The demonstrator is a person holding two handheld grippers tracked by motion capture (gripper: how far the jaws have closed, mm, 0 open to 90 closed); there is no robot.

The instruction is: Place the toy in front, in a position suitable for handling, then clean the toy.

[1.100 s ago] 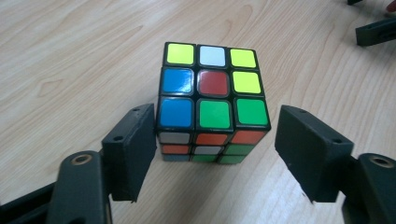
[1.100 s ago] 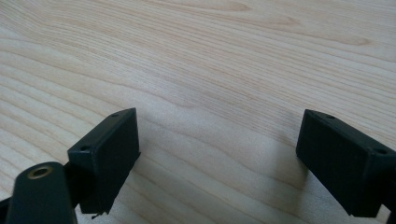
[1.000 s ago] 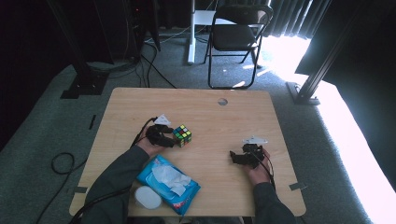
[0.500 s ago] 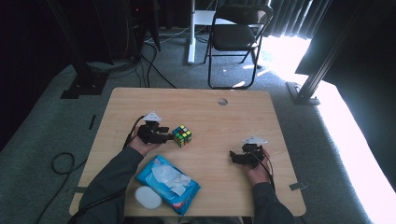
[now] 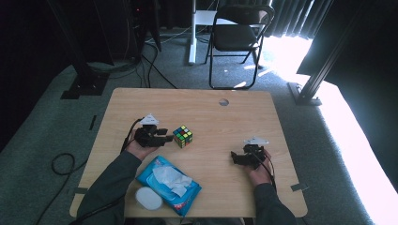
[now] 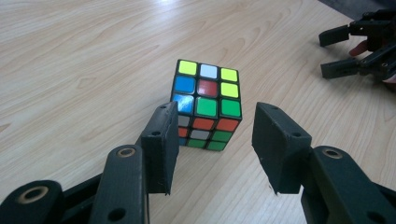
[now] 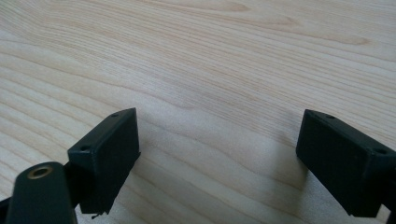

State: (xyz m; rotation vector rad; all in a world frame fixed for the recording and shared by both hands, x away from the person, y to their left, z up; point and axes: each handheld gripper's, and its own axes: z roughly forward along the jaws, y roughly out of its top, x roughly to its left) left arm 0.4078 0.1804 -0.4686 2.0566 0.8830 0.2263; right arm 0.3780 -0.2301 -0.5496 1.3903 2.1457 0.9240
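cube (image 6: 207,106): a puzzle cube, sitting flat on the table (image 5: 206,108), just ahead of my left claw (image 6: 212,147) and a little toward its left jaw; in the high view the cube (image 5: 182,136) is just beyond the left claw (image 5: 162,138) tips.
left claw: half open, nothing between the pads. its jaws have just been closing, yet the cube sits past them, not inside. the gap looks close to the cube's width, so i judge it too narrow to slip over.
right claw (image 7: 219,154): wide open over bare wood, gripping nothing; it rests well off to the far side of the cube (image 5: 240,158).
weight: i judge it light, hard plastic.
stiffness: rigid as a block, but the layers can twist if squeezed off-centre.
surface: glossy stickers, likely slippery against flat pads.
where to hold: two opposite flat faces, pads centred on the middle row, square to the sides, not on corners.
risk: a corner pinch could spin it or let it pop out.
nearby: a blue wipes pack (image 5: 169,178) sits behind the left claw, clear of the reach.
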